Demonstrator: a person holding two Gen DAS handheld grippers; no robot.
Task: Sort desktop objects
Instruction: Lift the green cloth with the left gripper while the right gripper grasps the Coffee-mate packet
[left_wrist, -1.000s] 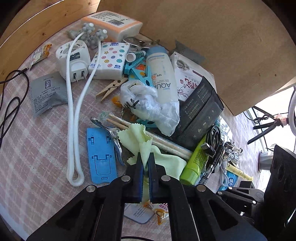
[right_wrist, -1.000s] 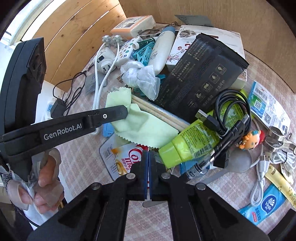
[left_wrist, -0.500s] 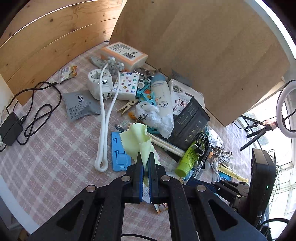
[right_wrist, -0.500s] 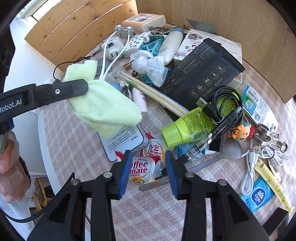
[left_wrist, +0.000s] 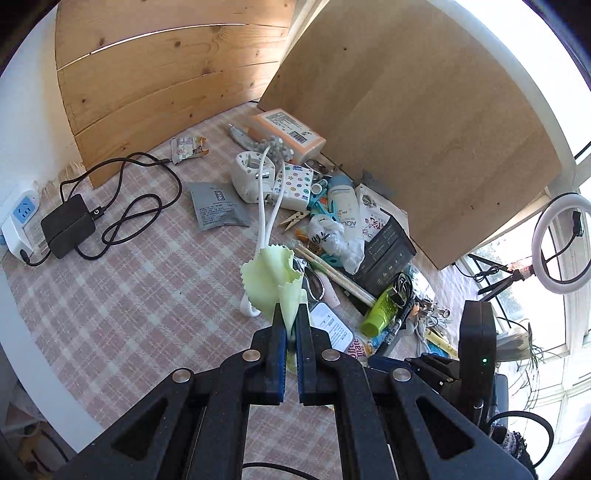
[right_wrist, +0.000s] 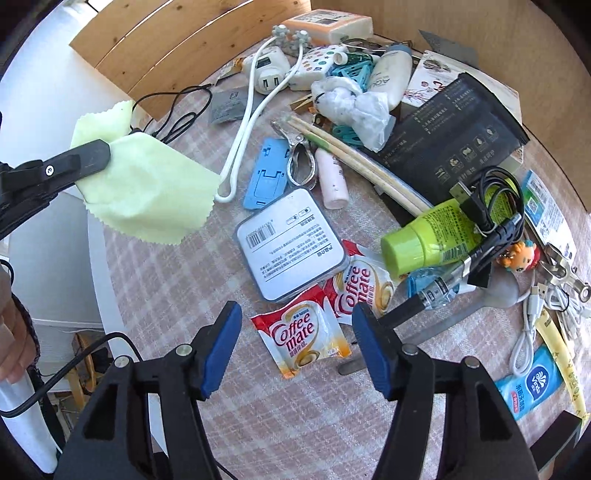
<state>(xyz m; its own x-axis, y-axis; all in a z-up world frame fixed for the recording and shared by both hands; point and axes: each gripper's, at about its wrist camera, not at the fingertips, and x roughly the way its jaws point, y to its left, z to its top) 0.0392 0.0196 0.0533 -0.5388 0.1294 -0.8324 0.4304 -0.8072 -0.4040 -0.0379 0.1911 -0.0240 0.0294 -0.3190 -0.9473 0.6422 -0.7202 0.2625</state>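
Observation:
My left gripper (left_wrist: 290, 314) is shut on a pale green cleaning cloth (left_wrist: 271, 275), which hangs lifted above the checked tablecloth. The right wrist view shows the same cloth (right_wrist: 144, 192) at the left, hanging from the left gripper's finger (right_wrist: 79, 162). My right gripper (right_wrist: 295, 325) hovers over a Coffee mate sachet (right_wrist: 301, 339); its jaws are opening wide and nothing sits between the pads. A second sachet (right_wrist: 364, 291) and a grey tin (right_wrist: 291, 243) lie just beyond. A green tube (right_wrist: 432, 236) lies to the right under a black cable.
The pile holds a blue phone stand (right_wrist: 267, 173), chopsticks (right_wrist: 354, 158), a black pouch (right_wrist: 450, 144), a white charger cord (right_wrist: 243, 125), a lotion bottle (right_wrist: 388, 77) and a tissue pack (right_wrist: 528, 384). A black power adapter (left_wrist: 68, 225) lies at the left. Wooden boards (left_wrist: 424, 122) wall the back.
The left gripper lifted the green cloth off the pile and carried it up and to the left. The right gripper went from shut to wide open and shifted over the Coffee mate sachets.

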